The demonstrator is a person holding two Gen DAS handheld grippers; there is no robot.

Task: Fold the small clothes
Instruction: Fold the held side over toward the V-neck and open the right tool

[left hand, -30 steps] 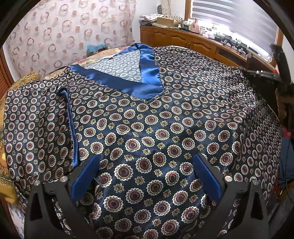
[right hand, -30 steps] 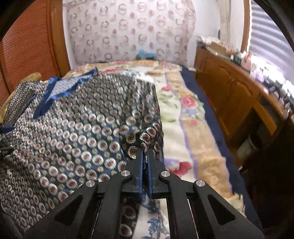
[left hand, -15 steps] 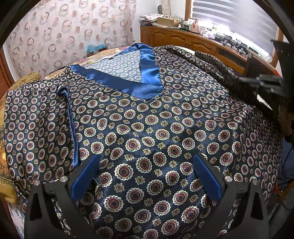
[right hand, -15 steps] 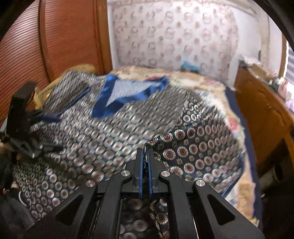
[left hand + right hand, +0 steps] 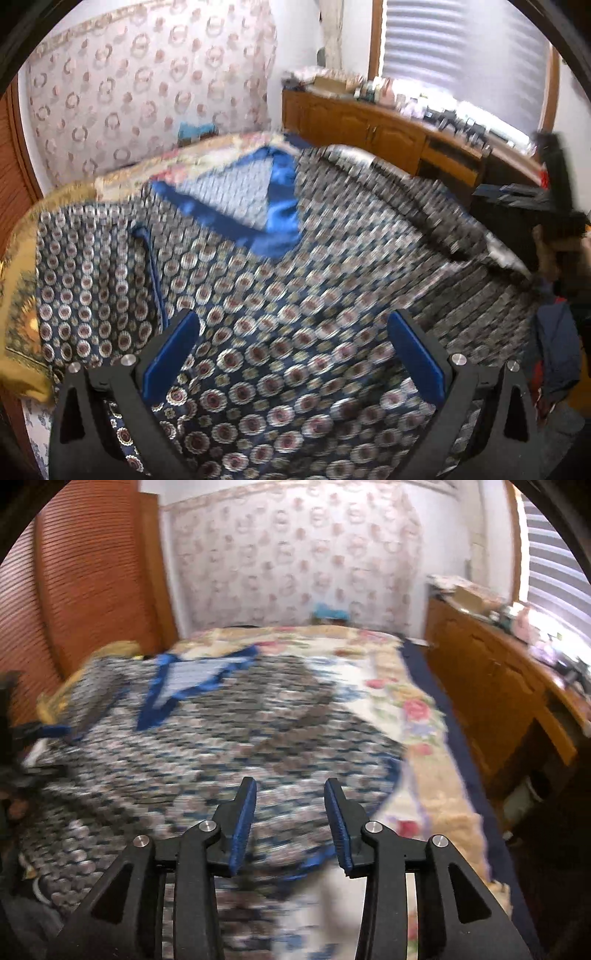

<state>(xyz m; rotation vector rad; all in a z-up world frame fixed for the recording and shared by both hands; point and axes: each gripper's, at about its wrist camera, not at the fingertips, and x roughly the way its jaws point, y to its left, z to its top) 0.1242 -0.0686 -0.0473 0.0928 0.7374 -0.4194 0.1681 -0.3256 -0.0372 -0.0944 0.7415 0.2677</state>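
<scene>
Your left gripper [image 5: 291, 354] hangs over the patterned shirt [image 5: 295, 295], jaws spread wide, nothing between the blue pads. Your right gripper [image 5: 290, 825] has its jaws parted too, empty, above the shirt's right side. The shirt lies spread on the floral blanket [image 5: 417, 709], blue collar [image 5: 284, 199] at its far end, one side folded over toward the collar. Both views are blurry.
</scene>
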